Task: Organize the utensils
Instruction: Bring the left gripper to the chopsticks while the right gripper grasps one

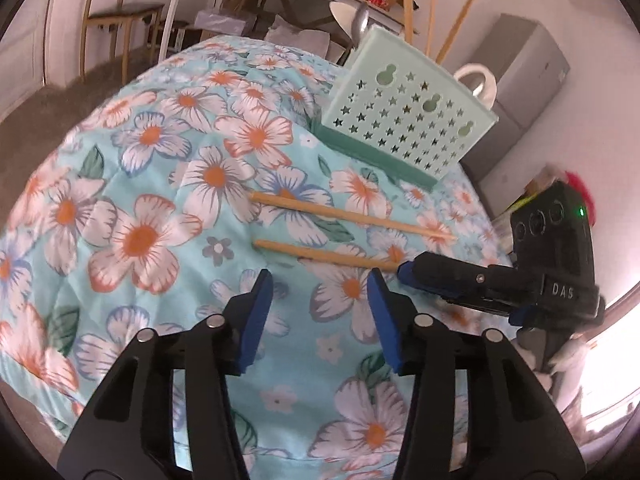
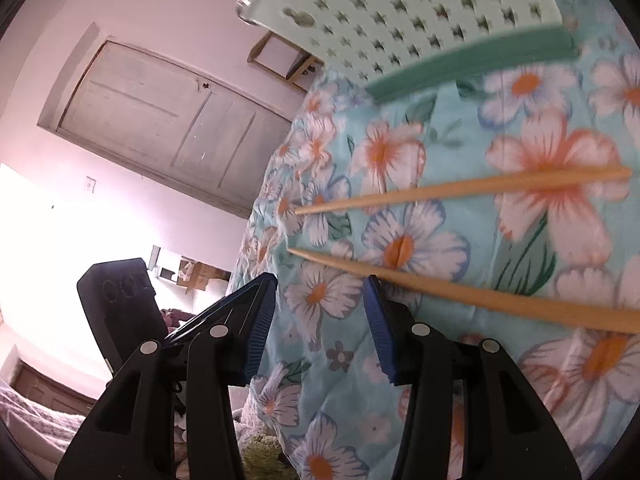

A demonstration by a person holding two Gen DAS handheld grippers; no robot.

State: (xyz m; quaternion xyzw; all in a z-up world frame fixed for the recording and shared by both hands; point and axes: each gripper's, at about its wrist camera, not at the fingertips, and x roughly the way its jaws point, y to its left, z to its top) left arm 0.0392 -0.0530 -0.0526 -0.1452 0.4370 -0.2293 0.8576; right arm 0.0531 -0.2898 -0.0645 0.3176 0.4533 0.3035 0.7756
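Note:
Two wooden chopsticks lie side by side on the floral cloth: a far chopstick (image 1: pixel 352 216) (image 2: pixel 460 188) and a near chopstick (image 1: pixel 324 254) (image 2: pixel 460 288). A mint utensil holder (image 1: pixel 408 120) (image 2: pixel 420 12) with star holes stands behind them, with chopsticks and spoons standing in it. My left gripper (image 1: pixel 320 292) is open and empty, hovering just short of the near chopstick. My right gripper (image 2: pixel 320 300) is open, low over the cloth, with its tip (image 1: pixel 408 270) at the thin end of the near chopstick. Its right finger (image 2: pixel 376 320) is close beside that chopstick.
The floral cloth (image 1: pixel 160 200) covers a rounded surface that drops off at the left and near edges. A white kettle (image 1: pixel 476 80) and a grey cabinet (image 1: pixel 520 92) stand behind the holder. A table with clutter and chairs are at the back. A door (image 2: pixel 172 120) is beyond the cloth's edge.

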